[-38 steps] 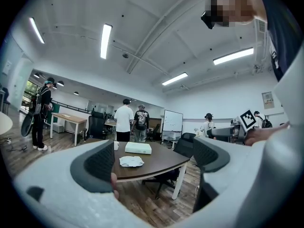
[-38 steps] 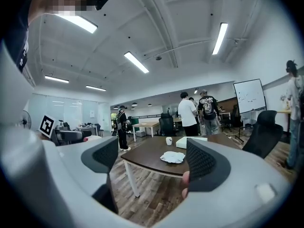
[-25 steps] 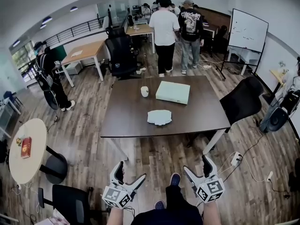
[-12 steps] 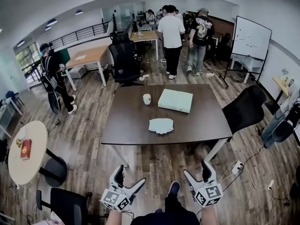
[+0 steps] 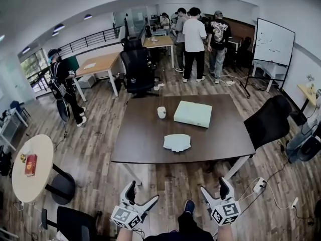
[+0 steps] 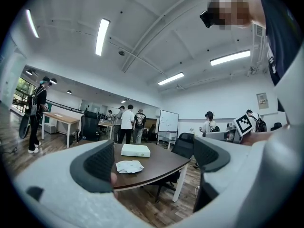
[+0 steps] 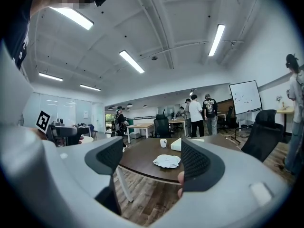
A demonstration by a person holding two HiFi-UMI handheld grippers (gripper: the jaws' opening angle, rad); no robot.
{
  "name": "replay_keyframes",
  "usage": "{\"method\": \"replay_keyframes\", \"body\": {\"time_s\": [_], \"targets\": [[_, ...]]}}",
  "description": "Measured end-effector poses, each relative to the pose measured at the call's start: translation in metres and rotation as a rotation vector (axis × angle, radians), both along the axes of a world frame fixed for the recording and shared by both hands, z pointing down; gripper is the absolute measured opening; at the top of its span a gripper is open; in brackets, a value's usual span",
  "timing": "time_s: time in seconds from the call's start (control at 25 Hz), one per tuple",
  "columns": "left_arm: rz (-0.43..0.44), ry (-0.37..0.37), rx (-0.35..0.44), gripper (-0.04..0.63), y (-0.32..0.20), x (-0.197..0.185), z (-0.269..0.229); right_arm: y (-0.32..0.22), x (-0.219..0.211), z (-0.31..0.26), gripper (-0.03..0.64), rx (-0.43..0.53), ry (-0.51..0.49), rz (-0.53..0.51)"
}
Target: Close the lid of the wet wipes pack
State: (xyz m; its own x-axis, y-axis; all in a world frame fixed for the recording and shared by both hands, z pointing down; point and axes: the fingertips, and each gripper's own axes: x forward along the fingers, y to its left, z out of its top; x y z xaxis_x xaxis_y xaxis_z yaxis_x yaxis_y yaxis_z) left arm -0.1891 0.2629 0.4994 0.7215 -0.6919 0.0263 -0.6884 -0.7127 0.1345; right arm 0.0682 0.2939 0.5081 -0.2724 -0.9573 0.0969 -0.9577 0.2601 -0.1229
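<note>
The wet wipes pack (image 5: 177, 142) is a pale, crumpled packet lying near the front edge of the dark brown table (image 5: 140, 139). It also shows far ahead in the left gripper view (image 6: 129, 166) and the right gripper view (image 7: 166, 161). Both grippers hang over the wooden floor, well short of the table. My left gripper (image 5: 144, 191) stands open and empty, its jaws (image 6: 154, 158) wide apart. My right gripper (image 5: 213, 185) is also empty; its jaws (image 7: 149, 158) are closing with nothing between them.
A pale green box (image 5: 192, 113) and a white cup (image 5: 161, 112) sit farther back on the table. A black chair (image 5: 268, 122) stands at its right side. A power strip (image 5: 259, 185) with cables lies on the floor at right. A round table (image 5: 30, 169) is at left. People stand beyond.
I have moved toward the table with both grippers; the table and pack now sit lower and closer in the head view.
</note>
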Motion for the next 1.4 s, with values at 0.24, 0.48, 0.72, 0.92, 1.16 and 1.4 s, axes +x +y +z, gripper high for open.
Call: {"method": "replay_keyframes", "body": {"time_s": [0.24, 0.48, 0.72, 0.92, 1.16, 1.4], "targets": [[0.009, 0.006, 0.007, 0.512, -0.039, 0.014, -0.001, -0.043, 0.010, 0.003, 0.390, -0.009, -0.003, -0.010], [-0.002, -0.001, -0.003, 0.514, -0.082, 0.018, 0.001, -0.088, 0.013, 0.001, 0.387, -0.015, -0.006, -0.028], [-0.028, -0.015, -0.004, 0.511, -0.128, 0.027, 0.000, -0.138, 0.025, 0.001, 0.382, -0.021, -0.005, -0.046], [-0.040, -0.036, 0.002, 0.505, -0.168, 0.047, -0.008, -0.185, 0.040, -0.007, 0.367, -0.022, 0.004, -0.078], [-0.075, -0.051, -0.015, 0.507, -0.211, 0.070, -0.003, -0.231, 0.060, 0.006, 0.377, -0.045, 0.007, -0.129], [-0.120, -0.071, -0.024, 0.511, -0.252, 0.091, 0.001, -0.280, 0.085, 0.014, 0.394, -0.054, 0.003, -0.178]]}}
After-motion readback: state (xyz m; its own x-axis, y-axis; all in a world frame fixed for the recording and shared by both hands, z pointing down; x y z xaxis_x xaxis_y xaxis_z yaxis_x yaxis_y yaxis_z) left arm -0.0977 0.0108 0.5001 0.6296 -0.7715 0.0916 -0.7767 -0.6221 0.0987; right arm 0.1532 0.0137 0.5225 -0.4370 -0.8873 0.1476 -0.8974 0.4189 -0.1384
